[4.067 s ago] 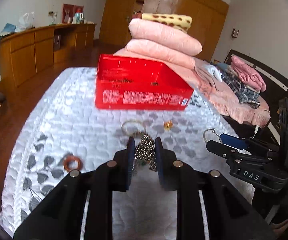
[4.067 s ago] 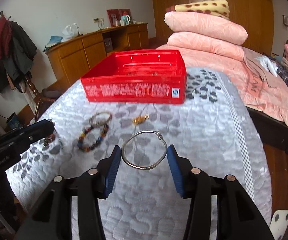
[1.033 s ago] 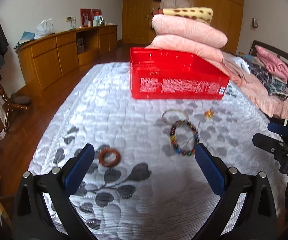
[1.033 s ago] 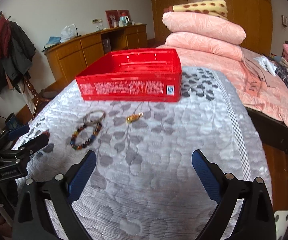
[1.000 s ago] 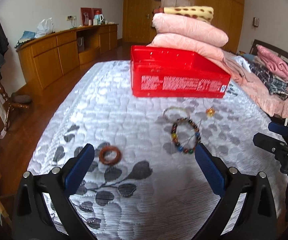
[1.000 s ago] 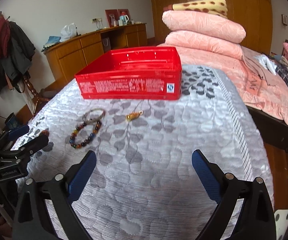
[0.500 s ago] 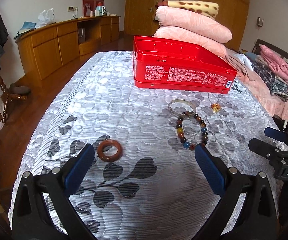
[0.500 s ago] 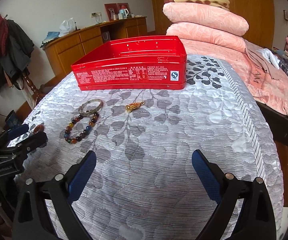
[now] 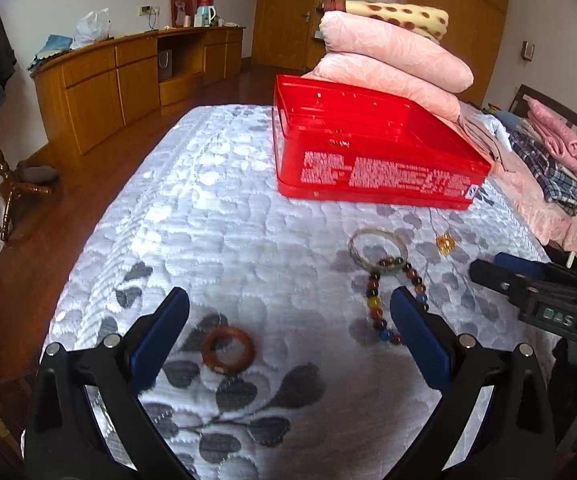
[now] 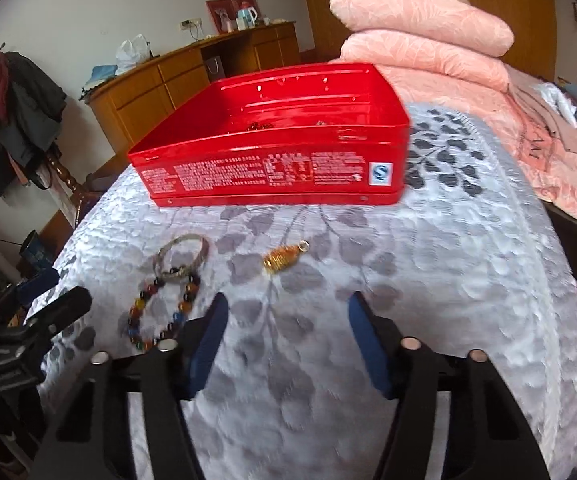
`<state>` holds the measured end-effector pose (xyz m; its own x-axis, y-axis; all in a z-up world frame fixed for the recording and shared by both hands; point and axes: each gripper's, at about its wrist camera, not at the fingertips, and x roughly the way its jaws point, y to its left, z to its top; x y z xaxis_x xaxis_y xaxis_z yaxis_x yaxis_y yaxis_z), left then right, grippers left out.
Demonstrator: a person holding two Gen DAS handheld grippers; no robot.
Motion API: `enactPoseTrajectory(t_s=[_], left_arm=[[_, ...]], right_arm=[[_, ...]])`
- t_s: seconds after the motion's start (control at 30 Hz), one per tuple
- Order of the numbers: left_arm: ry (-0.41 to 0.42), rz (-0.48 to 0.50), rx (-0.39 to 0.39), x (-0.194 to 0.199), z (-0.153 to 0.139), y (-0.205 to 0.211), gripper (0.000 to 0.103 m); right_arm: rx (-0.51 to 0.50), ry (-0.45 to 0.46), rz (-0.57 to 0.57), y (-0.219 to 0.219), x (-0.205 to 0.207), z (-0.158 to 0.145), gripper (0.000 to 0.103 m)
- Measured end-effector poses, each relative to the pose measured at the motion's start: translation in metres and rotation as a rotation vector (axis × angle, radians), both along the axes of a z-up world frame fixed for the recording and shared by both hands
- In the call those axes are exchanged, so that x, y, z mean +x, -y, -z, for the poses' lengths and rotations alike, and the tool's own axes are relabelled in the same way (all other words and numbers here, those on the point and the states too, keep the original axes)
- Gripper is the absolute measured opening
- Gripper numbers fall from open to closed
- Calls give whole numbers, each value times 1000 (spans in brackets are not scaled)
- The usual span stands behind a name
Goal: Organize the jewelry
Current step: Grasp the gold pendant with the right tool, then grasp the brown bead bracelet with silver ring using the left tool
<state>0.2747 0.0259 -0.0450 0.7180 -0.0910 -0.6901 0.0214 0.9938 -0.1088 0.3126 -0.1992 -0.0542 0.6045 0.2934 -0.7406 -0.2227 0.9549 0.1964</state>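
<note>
A red box (image 9: 372,152) stands at the far side of the grey quilted bed; it also shows in the right wrist view (image 10: 272,160), with small items inside. A brown ring (image 9: 228,351) lies between the fingers of my open, empty left gripper (image 9: 288,320). A colourful bead bracelet (image 9: 392,300) and a silver bangle (image 9: 376,245) lie by its right finger. A gold pendant (image 10: 282,260) lies ahead of my open, empty right gripper (image 10: 286,320). The bracelet (image 10: 160,312) and bangle (image 10: 182,258) lie to its left.
Stacked pink pillows (image 9: 392,56) sit behind the box. A second bed with folded clothes (image 9: 548,160) is at the right. Wooden cabinets (image 9: 108,80) line the left wall. The bed's edges drop off at left and right.
Both grippers, shut on jewelry four seconds ago, are open and empty. Over the last second both have moved lower and closer to the items. The right jaws have narrowed.
</note>
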Motion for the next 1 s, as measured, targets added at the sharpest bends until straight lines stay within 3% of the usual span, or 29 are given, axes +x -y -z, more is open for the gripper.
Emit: enactPoseTrajectory(t_s=[0.1,0.37,0.6,1.0], left_arm=[[10,-4,8,3,-2,-1,97],[-18,5,-17,13,4,-6,97],[-26,7,-28,18,5,-7,97],[-22,82,-22,37,-1,24,97]], right_arm=[[-2,-27,2,-5,16,5,44],[-24,-48,2,-16,33,9,39],[-86,-33,-7,-28,38,10,23],[-55,-9,52,7,24,-3,23]])
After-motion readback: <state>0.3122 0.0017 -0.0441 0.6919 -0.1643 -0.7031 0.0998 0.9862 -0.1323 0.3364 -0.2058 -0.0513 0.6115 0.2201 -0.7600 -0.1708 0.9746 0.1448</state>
